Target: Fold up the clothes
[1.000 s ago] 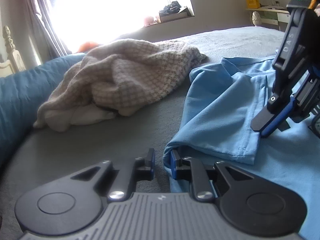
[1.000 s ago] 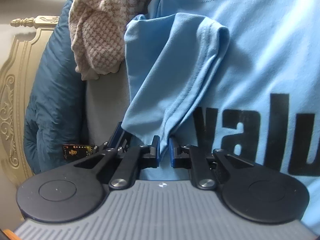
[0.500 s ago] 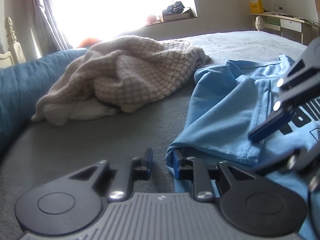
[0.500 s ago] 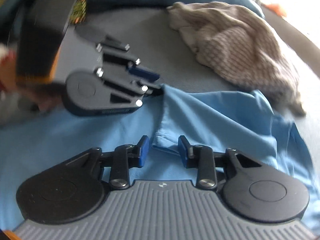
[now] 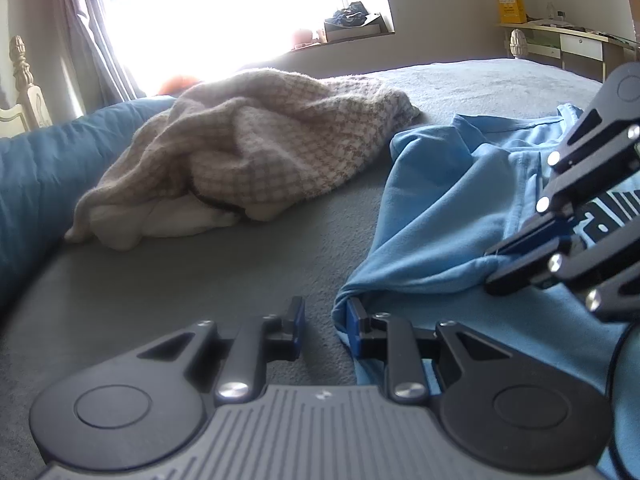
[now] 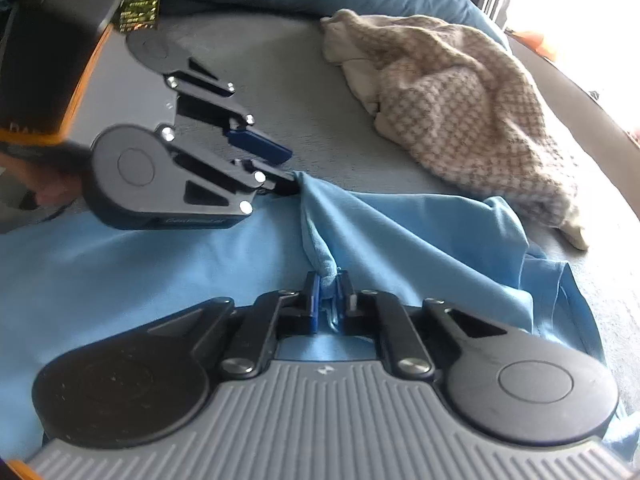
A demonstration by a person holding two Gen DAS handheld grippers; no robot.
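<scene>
— What's changed since a second ago?

— The right gripper (image 6: 329, 298) was upright over the sleeve; it has rolled onto its side and come round to the sleeve's hem. Its jaws are closing, and a bunched fold of the blue T-shirt (image 6: 400, 236) is pinched between them.

— And the left gripper (image 5: 322, 326)?

— It hasn't shifted. Its jaws stand a little apart over bare blanket; the shirt's folded edge only touches the outside of one finger.

— Where's the shirt?

— Flat on the grey bed (image 5: 200, 280), soft smooth knit with black lettering, the sleeve pulled into a ridge between the two grippers.

— Anything nearby?

— A crumpled beige checked sweater (image 5: 260, 152), woolly, lies just beyond the sleeve. A blue quilted pillow (image 5: 36, 184) lies past it.
</scene>
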